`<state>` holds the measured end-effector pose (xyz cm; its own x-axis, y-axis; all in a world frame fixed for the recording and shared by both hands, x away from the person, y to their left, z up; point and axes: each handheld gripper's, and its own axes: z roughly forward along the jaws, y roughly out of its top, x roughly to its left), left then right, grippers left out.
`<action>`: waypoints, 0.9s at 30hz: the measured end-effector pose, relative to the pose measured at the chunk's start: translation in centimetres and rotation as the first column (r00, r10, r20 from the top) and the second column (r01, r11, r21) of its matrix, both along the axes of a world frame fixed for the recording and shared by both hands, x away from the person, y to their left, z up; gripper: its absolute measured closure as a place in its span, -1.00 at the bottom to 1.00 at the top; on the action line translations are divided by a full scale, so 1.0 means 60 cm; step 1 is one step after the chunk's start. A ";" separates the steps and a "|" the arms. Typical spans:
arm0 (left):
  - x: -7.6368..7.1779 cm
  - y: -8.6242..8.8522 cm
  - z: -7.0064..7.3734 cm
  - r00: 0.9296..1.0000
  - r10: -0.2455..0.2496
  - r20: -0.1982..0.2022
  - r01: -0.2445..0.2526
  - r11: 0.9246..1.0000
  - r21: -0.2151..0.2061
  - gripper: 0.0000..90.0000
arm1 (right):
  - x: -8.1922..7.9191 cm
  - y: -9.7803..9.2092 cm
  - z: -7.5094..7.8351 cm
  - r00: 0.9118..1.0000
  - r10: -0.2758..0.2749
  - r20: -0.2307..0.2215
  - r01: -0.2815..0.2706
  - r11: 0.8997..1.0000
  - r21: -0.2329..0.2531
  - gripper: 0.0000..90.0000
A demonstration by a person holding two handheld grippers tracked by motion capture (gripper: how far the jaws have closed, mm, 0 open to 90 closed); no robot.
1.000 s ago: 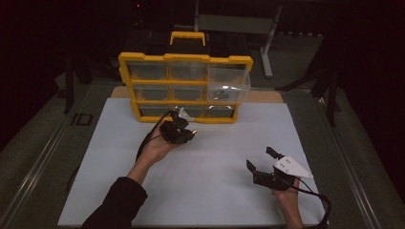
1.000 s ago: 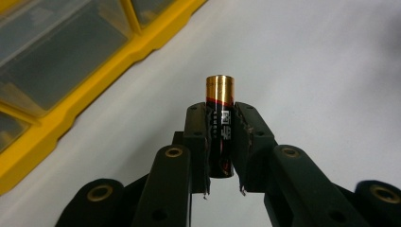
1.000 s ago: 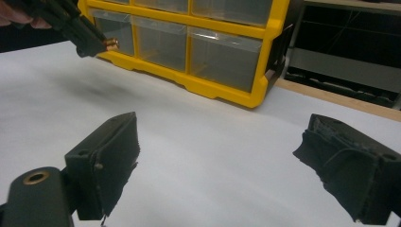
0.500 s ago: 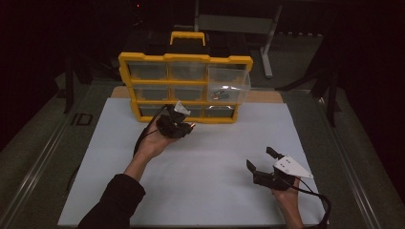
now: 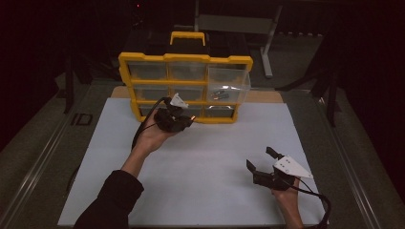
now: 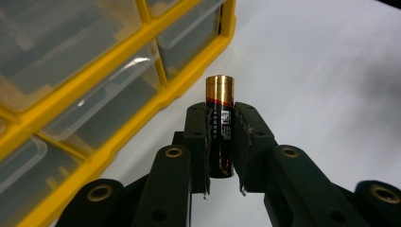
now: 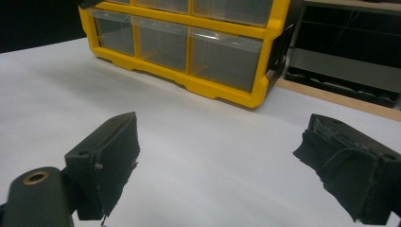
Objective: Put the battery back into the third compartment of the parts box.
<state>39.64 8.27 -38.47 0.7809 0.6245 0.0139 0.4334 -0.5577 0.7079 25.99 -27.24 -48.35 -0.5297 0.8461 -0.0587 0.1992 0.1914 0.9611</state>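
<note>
A black battery (image 6: 220,125) with a gold end stands clamped between the jaws of my left gripper (image 6: 221,142). In the high view that left gripper (image 5: 184,120) hovers just in front of the bottom row of the yellow drawer cabinet (image 5: 185,58). The cabinet's middle-right clear drawer (image 5: 229,86) is pulled out, with small items inside. My right gripper (image 5: 260,159) rests near the front right of the white mat (image 5: 210,152), jaws wide apart with nothing between them; its own view shows the right gripper (image 7: 227,161) facing the cabinet (image 7: 222,92).
A metal stand (image 5: 267,47) is behind the cabinet in the dark. Grey table rails (image 5: 43,157) run along both sides of the mat. A wooden strip (image 5: 267,97) lies under the cabinet's right end.
My left gripper has moved a little toward the cabinet and to the left with the battery. The right gripper has stayed where it was.
</note>
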 end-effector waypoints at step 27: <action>0.006 0.017 0.061 0.995 -0.019 0.096 0.023 0.999 -0.046 0.71 | 0.000 0.000 0.000 1.000 -0.002 0.000 0.002 1.000 -0.001 -0.74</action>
<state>40.02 9.29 -34.79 0.7904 0.6096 0.0600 0.3509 -0.5308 0.7714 26.00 -27.26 -48.37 -0.5282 0.8470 -0.0597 0.1991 0.1919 0.9610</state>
